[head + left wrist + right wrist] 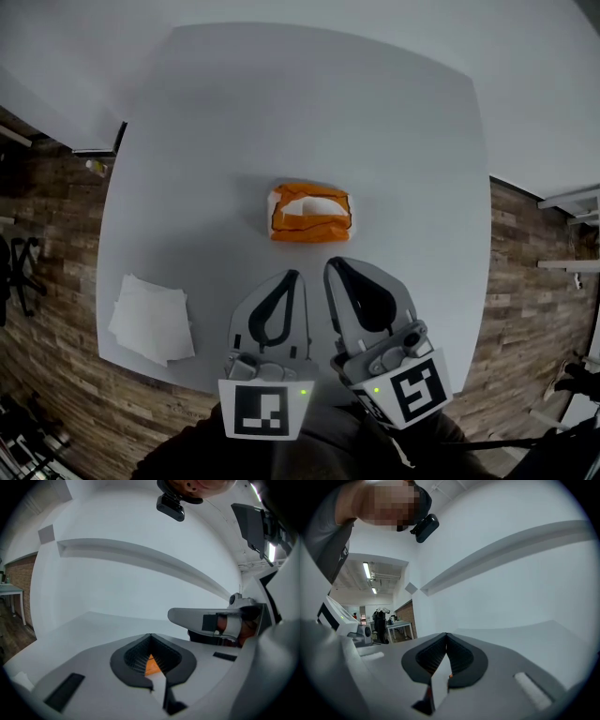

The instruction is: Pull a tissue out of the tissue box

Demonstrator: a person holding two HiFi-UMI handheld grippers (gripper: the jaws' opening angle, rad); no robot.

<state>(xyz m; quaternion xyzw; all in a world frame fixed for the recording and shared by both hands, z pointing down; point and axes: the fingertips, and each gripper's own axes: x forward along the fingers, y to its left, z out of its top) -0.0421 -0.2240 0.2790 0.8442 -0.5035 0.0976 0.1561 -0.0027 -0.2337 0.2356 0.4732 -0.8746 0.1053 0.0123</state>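
Observation:
An orange tissue box lies in the middle of the white table, with a white tissue showing in its top opening. Both grippers hover side by side just in front of the box and point at it, without touching it. My left gripper has its fingertips together and nothing between them. My right gripper is also shut and empty. In the left gripper view a sliver of the orange box shows through the gap under the closed jaw tips. The right gripper view shows its tips meeting.
A loose stack of white tissues lies near the table's front left corner. Brick-pattern floor surrounds the table on both sides. A white wall stands beyond the table's far edge.

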